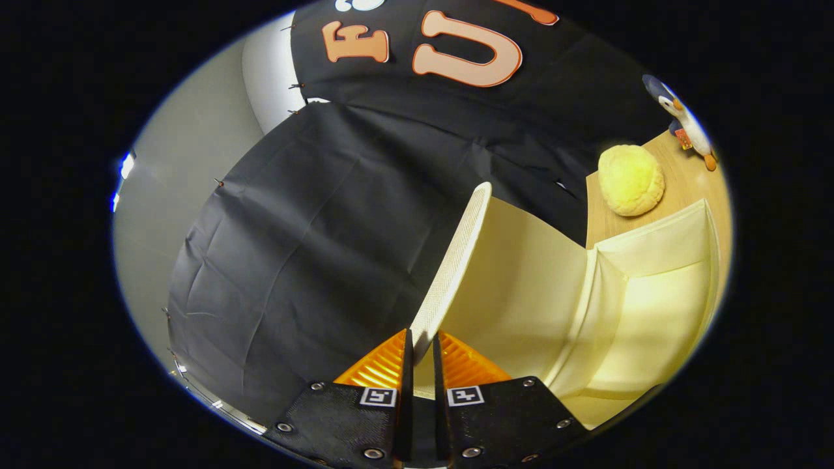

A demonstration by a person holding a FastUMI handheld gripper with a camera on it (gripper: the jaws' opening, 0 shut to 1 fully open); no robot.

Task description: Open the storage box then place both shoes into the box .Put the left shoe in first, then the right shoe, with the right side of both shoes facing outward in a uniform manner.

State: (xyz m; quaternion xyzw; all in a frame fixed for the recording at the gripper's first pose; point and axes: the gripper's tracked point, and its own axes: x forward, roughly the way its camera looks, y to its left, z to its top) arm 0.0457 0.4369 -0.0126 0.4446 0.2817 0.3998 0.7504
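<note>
The storage box [651, 312] is a pale cream fabric box sitting on the wooden tabletop [684, 169], and its lid [456, 260] is raised on edge, the thin woven-textured rim running up and away from the claw [422, 355]. The claw is nearly closed, with both fingers pressed on the lower end of that lid edge, so it has hold of the lid and nothing else. The lid's long axis runs from between the fingers up and slightly to the right, towards the black cloth wall; its pale inner face is turned to the right, towards the box's hollow. The box's interior lies just ahead of the fingers and to their right, its inside walls meeting in a corner, and no shoe is visible in it. I judge the step in hand to be the first one, opening the box, and it looks well along, as the lid stands clear of the opening. The next move probably calls for swinging the lid fully back until it rests by itself, then letting go and fetching the left shoe. Beyond the box, a yellow round plush [631, 180] lies on the tabletop, and a toy penguin [684, 120] stands farther off.
</note>
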